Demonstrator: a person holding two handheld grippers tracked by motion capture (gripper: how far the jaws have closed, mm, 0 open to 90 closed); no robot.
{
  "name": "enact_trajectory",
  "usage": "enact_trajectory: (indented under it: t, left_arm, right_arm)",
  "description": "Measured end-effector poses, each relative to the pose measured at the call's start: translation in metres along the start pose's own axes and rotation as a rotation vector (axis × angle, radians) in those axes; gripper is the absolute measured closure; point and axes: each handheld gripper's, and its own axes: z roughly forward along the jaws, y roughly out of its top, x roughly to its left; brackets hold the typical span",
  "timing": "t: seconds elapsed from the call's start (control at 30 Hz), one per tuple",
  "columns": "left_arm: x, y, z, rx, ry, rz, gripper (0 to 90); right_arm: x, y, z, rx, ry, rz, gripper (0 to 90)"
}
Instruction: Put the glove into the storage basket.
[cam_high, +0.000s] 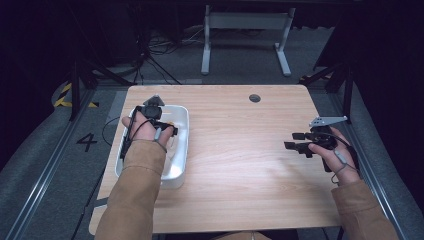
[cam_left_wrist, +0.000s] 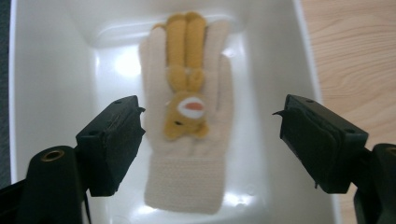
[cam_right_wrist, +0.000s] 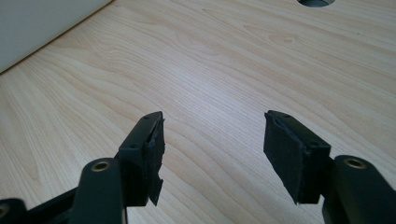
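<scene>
A cream knitted glove (cam_left_wrist: 187, 158) lies flat on the bottom of a white plastic tub (cam_left_wrist: 56, 70), with a tan plush animal (cam_left_wrist: 187, 93) sewn on its back. My left gripper (cam_left_wrist: 212, 112) hangs open above the glove, one jaw to each side, touching nothing. From above, the left gripper (cam_high: 159, 125) points down into the tub (cam_high: 181, 150) at the table's left. My right gripper (cam_high: 291, 140) is open near the right edge, pointing left over bare wood. Between its jaws (cam_right_wrist: 215, 123) there is only tabletop.
The wooden table (cam_high: 240, 150) has a round cable hole (cam_high: 254, 98) at the back centre. The tub's corner (cam_right_wrist: 37, 23) lies far left of the right gripper. Grey floor, cables and a white desk frame (cam_high: 245, 30) lie beyond the table.
</scene>
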Motion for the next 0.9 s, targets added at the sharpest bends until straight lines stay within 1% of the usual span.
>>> enact_trajectory:
  t: [0.1,0.13,0.17,0.23,0.27,0.3,0.33,0.37,0.4,0.5,0.57,0.6,0.63,0.67,0.7,0.73,0.9]
  left_arm:
    - [-0.009,0.0,-0.008,-0.012,-0.03,0.042,21.8]
    - [-0.013,0.0,-0.012,-0.015,-0.034,0.061,21.8]
    - [-0.019,0.0,-0.016,-0.028,-0.042,0.09,21.8]
    - [-0.026,0.0,-0.021,-0.04,-0.058,0.114,22.1]
    - [-0.03,0.0,-0.024,-0.046,-0.074,0.133,22.1]
    - [-0.038,-0.001,-0.029,-0.057,-0.099,0.168,22.0]
    - [-0.038,-0.001,-0.029,-0.057,-0.099,0.168,22.2]
    - [-0.046,-0.001,-0.032,-0.075,-0.134,0.2,22.2]
    - [-0.051,-0.002,-0.035,-0.086,-0.161,0.224,24.2]
    - [-0.066,-0.002,-0.04,-0.118,-0.227,0.305,25.9]
    - [-0.077,-0.003,-0.042,-0.148,-0.263,0.38,25.9]
    - [-0.081,-0.003,-0.043,-0.15,-0.279,0.399,25.9]
    - [-0.087,-0.003,-0.043,-0.158,-0.307,0.429,25.9]
    - [-0.087,-0.003,-0.043,-0.158,-0.307,0.429,26.1]
    - [-0.091,-0.004,-0.043,-0.174,-0.333,0.448,26.9]
    - [-0.093,-0.004,-0.043,-0.185,-0.35,0.462,26.9]
    - [-0.1,-0.005,-0.042,-0.21,-0.402,0.522,27.0]
  right_arm:
    - [0.0,0.0,0.0,0.001,-0.001,0.001,38.8]
    - [0.0,0.0,0.0,0.001,-0.001,0.001,38.8]
    - [-0.001,-0.001,0.0,0.001,-0.001,-0.001,38.8]
    - [-0.001,-0.001,-0.001,0.003,-0.001,0.0,38.7]
    - [-0.001,-0.002,-0.001,0.004,-0.001,0.002,38.7]
    - [-0.001,-0.002,-0.001,0.003,0.0,0.003,38.7]
    - [-0.001,-0.002,-0.001,0.003,0.0,0.003,38.7]
    - [-0.001,-0.002,-0.001,0.002,0.001,0.001,38.7]
    - [-0.001,-0.002,-0.001,0.002,-0.001,0.004,38.7]
    - [-0.002,-0.003,-0.003,0.003,-0.004,0.004,38.7]
    - [-0.002,-0.004,-0.003,0.001,-0.003,0.004,38.6]
    - [-0.002,-0.004,-0.003,0.0,-0.004,0.008,38.6]
    - [-0.002,-0.004,-0.004,0.0,-0.007,0.011,38.7]
    - [-0.002,-0.004,-0.004,0.0,-0.007,0.011,38.7]
    - [-0.003,-0.005,-0.004,0.0,-0.006,0.007,38.7]
    - [-0.003,-0.005,-0.004,0.0,-0.006,0.007,38.7]
    - [-0.004,-0.006,-0.005,0.001,-0.008,0.011,38.7]
